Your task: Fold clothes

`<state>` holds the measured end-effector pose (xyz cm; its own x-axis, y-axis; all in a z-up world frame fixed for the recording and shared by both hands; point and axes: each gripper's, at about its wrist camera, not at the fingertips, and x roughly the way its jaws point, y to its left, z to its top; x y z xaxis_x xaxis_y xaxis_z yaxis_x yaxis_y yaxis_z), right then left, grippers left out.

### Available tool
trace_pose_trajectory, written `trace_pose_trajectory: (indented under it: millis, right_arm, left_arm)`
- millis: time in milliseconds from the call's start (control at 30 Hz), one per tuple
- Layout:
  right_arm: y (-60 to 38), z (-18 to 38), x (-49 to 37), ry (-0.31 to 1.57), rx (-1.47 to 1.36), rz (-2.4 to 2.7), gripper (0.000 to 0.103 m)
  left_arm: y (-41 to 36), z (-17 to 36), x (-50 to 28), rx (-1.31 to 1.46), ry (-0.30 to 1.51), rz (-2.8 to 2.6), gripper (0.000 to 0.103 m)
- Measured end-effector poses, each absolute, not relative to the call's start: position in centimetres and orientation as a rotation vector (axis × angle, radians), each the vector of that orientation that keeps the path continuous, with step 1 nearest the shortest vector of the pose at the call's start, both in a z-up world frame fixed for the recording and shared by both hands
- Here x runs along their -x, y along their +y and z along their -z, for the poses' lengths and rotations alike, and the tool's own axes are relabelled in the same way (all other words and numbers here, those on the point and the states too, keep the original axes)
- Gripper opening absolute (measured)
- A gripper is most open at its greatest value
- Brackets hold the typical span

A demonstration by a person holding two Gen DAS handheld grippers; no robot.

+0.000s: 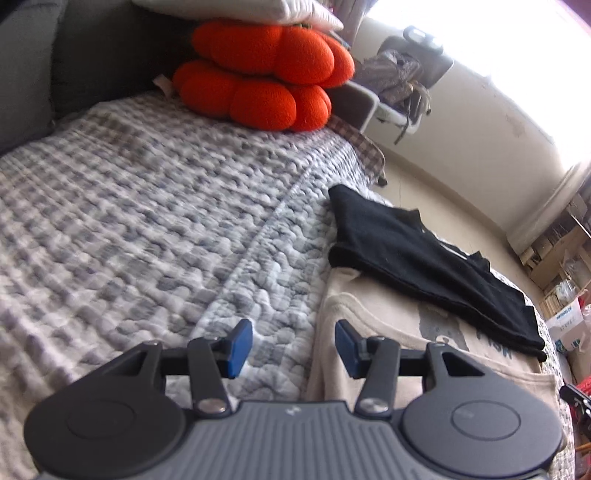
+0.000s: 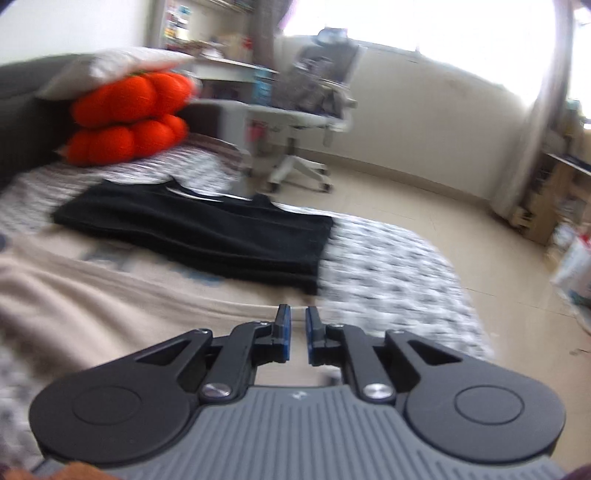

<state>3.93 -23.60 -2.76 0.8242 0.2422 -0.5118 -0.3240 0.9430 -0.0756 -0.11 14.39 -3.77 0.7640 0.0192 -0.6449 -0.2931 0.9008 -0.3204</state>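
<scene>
My left tool (image 1: pixel 293 349) hangs over the bed with its blue pads apart, released, and nothing is between them. Under it runs the near edge of a beige cotton T-shirt with a grey-blue print (image 1: pixel 399 317), spread flat on the grey and white checked quilted bedcover (image 1: pixel 147 221). At about 2 o'clock from this tool, a folded black cotton garment (image 1: pixel 424 258) lies on top of the beige T-shirt, near the edge of the bed. At 12 o'clock, far at the head of the bed, two round orange plush cushions (image 1: pixel 266 77) are stacked, and a white pillow (image 1: pixel 258 9) rests on them.

My right tool (image 2: pixel 297 328) has only a narrow gap between its pads, and it grasps nothing; the beige cloth shows through the gap below it. This view is blurred. In it the black garment (image 2: pixel 207 236) is at 11 o'clock from the tool, lying over the far part of the beige T-shirt (image 2: pixel 92 302), and the bedcover (image 2: pixel 388 273) is bare at 1 o'clock. Beyond the bed, at 12 o'clock, a white office chair with clothes on it (image 2: pixel 317 107) stands on the pale floor (image 2: pixel 424 206).
</scene>
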Motion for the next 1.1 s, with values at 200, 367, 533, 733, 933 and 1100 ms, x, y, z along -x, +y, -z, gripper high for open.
trace_pose_trajectory:
  millis: [200, 367, 533, 733, 933, 1100]
  right_arm:
    - [-16.8, 2.2, -2.1, 0.513, 0.199, -0.545, 0.013]
    - [-11.2, 2.8, -2.2, 0.558, 0.218, -0.669, 0.013]
    - [-9.2, 5.3, -0.7, 0.653, 0.38, -0.731, 0.015]
    - [-11.1, 5.1, -0.1, 0.702, 0.38, -0.812, 0.019]
    - [-10.5, 3.5, -0.1, 0.589, 0.249, -0.813, 0.018]
    - [-7.2, 5.1, -1.9, 0.602, 0.272, -0.76, 0.018]
  left_arm:
    - [12.7, 2.3, 3.4, 0.471, 0.562, -0.039, 0.048]
    - [10.3, 3.8, 2.2, 0.337, 0.648, -0.024, 0.045]
    - [10.3, 5.7, 0.8, 0.231, 0.768, -0.117, 0.048]
    - [11.5, 5.4, 1.3, 0.268, 0.776, -0.122, 0.047]
    - [12.7, 5.1, 2.0, 0.32, 0.783, -0.141, 0.048]
    - [13.1, 5.0, 2.1, 0.348, 0.774, -0.137, 0.048]
